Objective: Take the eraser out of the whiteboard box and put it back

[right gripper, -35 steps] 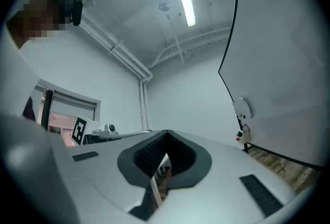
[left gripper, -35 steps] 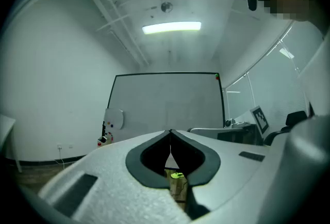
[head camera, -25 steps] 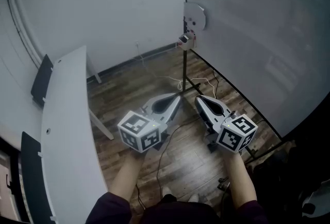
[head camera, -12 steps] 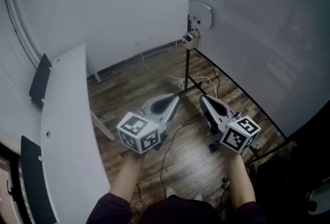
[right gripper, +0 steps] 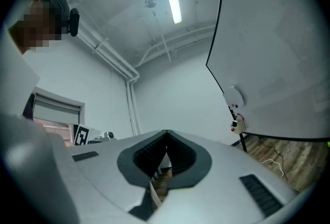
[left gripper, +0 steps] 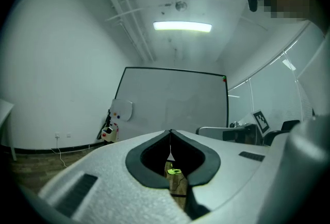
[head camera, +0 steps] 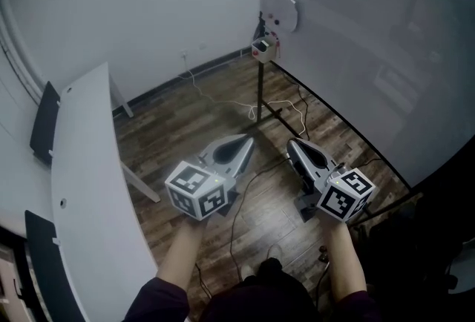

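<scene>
Left tool (head camera: 247, 139): staying clenched on nothing, low over floor (head camera: 193, 127).
Right tool (head camera: 291, 144): staying clenched, empty, alongside.
Box (head camera: 261, 50): hanging at whiteboard (head camera: 356, 31) lower corner, well apart; barely nearing, task still not starting.

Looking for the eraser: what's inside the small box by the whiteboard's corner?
The box shows some red on its outside; its inside is too small and distant to make out, so the contents cannot be told.

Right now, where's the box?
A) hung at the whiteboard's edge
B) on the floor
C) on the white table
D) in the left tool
A: the box hangs at the edge of the whiteboard, well ahead of the left tool and right tool, both empty.
</scene>
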`<state>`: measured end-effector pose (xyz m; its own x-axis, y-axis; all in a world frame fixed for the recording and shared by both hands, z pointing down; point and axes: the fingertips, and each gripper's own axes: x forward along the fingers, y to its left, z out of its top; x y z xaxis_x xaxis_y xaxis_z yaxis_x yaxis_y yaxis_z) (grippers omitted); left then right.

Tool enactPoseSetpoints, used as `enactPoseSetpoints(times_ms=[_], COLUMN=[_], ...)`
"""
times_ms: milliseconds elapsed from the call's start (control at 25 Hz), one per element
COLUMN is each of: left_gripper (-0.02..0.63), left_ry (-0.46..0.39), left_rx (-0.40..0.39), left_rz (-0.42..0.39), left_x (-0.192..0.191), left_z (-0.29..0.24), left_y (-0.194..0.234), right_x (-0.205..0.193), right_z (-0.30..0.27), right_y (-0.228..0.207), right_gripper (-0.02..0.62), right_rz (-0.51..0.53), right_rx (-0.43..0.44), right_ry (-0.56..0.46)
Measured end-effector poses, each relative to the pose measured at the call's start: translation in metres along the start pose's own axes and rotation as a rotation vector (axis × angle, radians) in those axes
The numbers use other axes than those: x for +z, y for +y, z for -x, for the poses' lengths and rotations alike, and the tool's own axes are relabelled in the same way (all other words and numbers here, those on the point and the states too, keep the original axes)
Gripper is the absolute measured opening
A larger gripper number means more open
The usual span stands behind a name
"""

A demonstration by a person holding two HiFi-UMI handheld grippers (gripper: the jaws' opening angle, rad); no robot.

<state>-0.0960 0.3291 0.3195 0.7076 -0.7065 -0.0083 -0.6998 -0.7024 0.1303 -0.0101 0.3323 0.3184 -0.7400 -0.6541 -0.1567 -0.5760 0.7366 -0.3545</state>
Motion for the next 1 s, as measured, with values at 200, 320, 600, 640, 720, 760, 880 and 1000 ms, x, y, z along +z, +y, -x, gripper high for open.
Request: enactPoseSetpoints(times_ms=[200,320,600,640,720,760,880,1000], left_gripper=[0.006,0.006,0.006,0.006,0.006,0.006,0.006,0.006], left_ry=[0.016,0.029,0.045,0.047,0.052,0.053,0.052,0.049], left_rx=[-0.010,-0.012,-0.019,-0.021,-0.021,-0.020,-0.009,0.004], left_rz=[0.018,0.018,0.016,0.015,0.013,0.012,0.008,0.009], left_x=[-0.011,-0.014,-0.017,-0.017,-0.017,-0.016,-0.014,-0.012], left_z=[-0.027,-0.048,-0.105,-0.114,-0.130,-0.138,-0.158,-0.176], left_y=[0.012,0.023,0.051,0.053,0.059,0.062,0.073,0.082], right_x=[0.002,0.004,0.009,0.011,0.016,0.019,0.025,0.029], right_z=[-0.006,-0.017,-0.043,-0.046,-0.052,-0.055,-0.062,-0.068], right_y=[-0.031,-0.053,-0.104,-0.112,-0.128,-0.137,-0.157,-0.177], right_gripper=[0.003,0.003,0.003,0.003,0.003,0.003,0.003,0.003], right_rz=[-0.013,-0.025,-0.022,-0.024,-0.028,-0.030,-0.039,-0.048], right_rx=[-0.012,-0.013,0.004,0.005,0.007,0.008,0.016,0.022], right_ry=[-0.010,-0.007,0.014,0.014,0.012,0.012,0.011,0.014])
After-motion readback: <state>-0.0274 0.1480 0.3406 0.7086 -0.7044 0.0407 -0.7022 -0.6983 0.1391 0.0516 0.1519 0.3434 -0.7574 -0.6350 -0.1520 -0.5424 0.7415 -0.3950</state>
